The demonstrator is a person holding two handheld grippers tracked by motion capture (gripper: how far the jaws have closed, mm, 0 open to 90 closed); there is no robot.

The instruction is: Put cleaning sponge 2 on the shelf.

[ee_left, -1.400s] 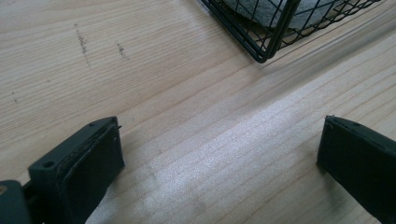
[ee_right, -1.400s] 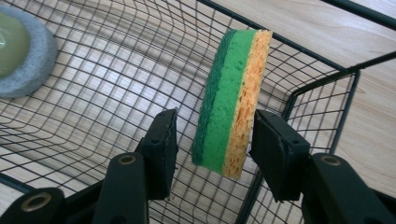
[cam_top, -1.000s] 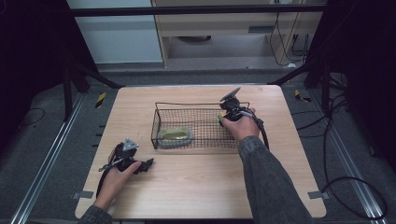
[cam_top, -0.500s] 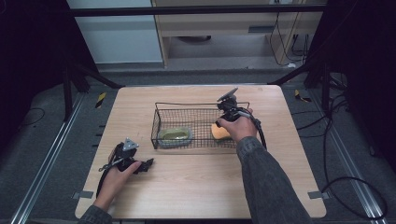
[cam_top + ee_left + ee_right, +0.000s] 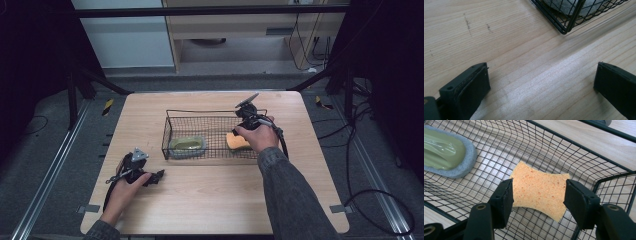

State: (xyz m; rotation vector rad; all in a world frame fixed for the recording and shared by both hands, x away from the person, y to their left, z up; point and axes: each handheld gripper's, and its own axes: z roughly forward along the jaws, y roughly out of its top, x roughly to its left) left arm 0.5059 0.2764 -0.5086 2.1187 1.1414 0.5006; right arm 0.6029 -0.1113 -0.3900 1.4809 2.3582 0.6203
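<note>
Pale wooden table (image 5: pixel 215 195), wire basket on it: you are setting the sponge down inside.

Your right gripper (image 5: pixel 537 195) has just been opening its jaws; the orange pinched-waist cellulose sponge (image 5: pixel 539 191) sits between them at its waist, seemingly barely touched, low in the black wire mesh basket (image 5: pixel 172 122) at its right end. Part the pads fully, then lift straight up, clear of the rim. Avoid the green-topped grey scrub pad (image 5: pixel 446 151) farther along. Your left gripper (image 5: pixel 541 87) rests released, empty, on bare wood near the basket's corner.
</note>
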